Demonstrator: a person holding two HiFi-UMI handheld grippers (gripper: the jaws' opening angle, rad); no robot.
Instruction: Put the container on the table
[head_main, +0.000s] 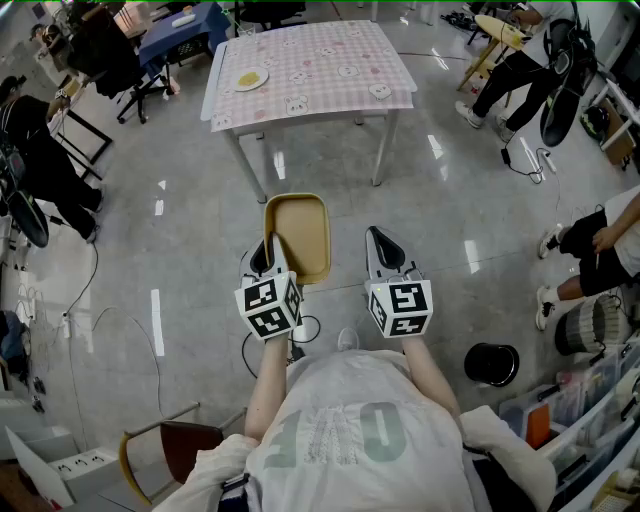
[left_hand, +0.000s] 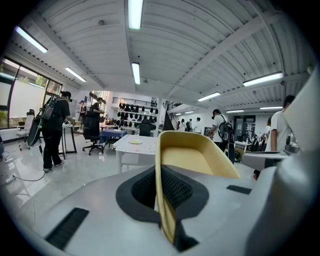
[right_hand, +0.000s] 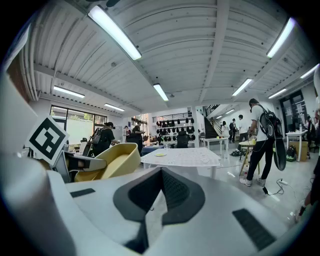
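Left gripper (head_main: 266, 256) is clamped on the rim of a shallow yellow plastic container (head_main: 300, 232). Right gripper (head_main: 384, 250) has jaws together, empty, just beside it.

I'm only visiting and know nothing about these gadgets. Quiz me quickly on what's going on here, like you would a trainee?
1. True or false: the yellow container already rests on the table.
2. Which one grips the container's rim, the left gripper or the right gripper?
3. Fill in: near the table's left end lies a small ___.

Key:
1. False; it is held above the floor, short of the table.
2. The left; the right is shut on nothing.
3. plate
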